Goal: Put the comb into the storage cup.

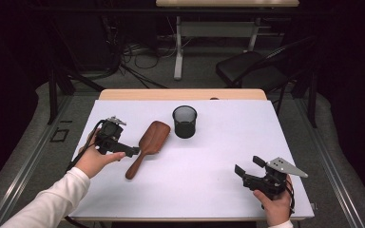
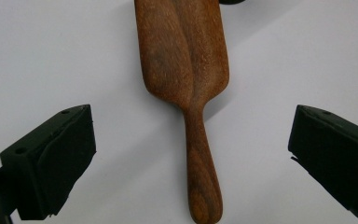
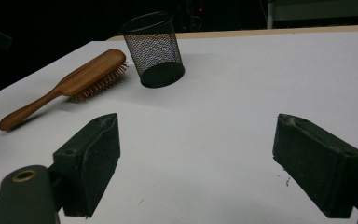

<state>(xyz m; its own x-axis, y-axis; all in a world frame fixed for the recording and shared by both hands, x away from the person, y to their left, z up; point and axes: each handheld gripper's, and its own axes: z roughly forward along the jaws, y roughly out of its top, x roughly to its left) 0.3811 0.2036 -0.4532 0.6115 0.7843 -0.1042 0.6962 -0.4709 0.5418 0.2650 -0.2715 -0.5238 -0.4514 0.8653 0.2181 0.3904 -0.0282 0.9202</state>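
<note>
My left gripper [image 1: 132, 152] has its jaws spread wide on either side of the wooden hairbrush [image 2: 186, 93] handle, not touching it. The hairbrush lies bristles-down on the white table [image 1: 218, 142], just beside the black mesh cup [image 1: 185, 121]. My right gripper [image 1: 248, 166] is released, holding nothing, well apart from the hairbrush.

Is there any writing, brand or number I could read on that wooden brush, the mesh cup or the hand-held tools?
None can be read.
Wooden hairbrush: bare wood grain, no brand.
Black mesh cup: no label.
Left gripper and right gripper: no lettering.
White table cover: blank.
</note>
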